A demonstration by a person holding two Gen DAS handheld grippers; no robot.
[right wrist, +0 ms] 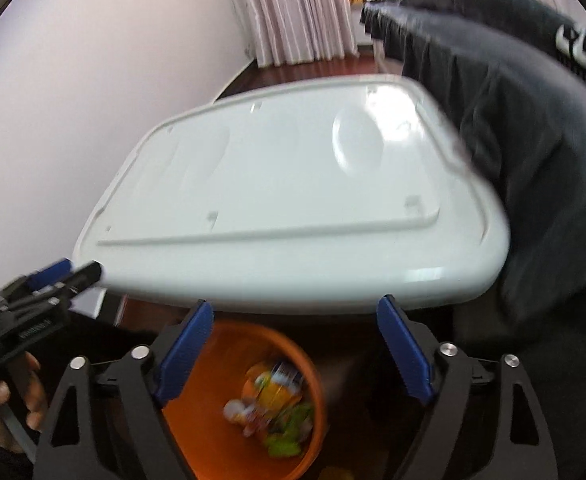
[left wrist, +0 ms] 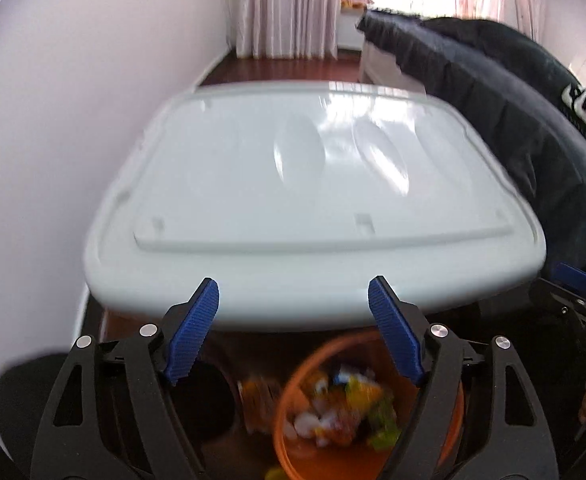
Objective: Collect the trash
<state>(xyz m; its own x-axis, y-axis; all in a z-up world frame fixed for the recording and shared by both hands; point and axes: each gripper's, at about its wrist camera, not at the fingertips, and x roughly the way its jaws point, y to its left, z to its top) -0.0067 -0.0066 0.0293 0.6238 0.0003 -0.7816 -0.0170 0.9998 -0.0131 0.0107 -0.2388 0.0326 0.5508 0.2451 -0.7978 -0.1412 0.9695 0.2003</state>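
Note:
An orange bin (left wrist: 289, 452) (right wrist: 221, 360) stands on the floor just below both grippers, holding several bright wrappers and scraps of trash (left wrist: 345, 408) (right wrist: 273, 404). My left gripper (left wrist: 293, 284) hangs above the bin, open, with nothing between its blue pads. My right gripper (right wrist: 295, 303) is also over the bin, open and empty. Each shows at the edge of the other's view: the right gripper (left wrist: 573, 276) at the right edge, the left gripper (right wrist: 65, 272) at the left, held by a hand (right wrist: 13, 400). The views are blurred.
A large white plastic top (left wrist: 293, 180) (right wrist: 285, 200) overhangs the bin just ahead. A dark jacket (left wrist: 493, 100) (right wrist: 513, 120) lies along its right side. A wrapper (left wrist: 257, 400) sits on the floor left of the bin. A white wall is at left.

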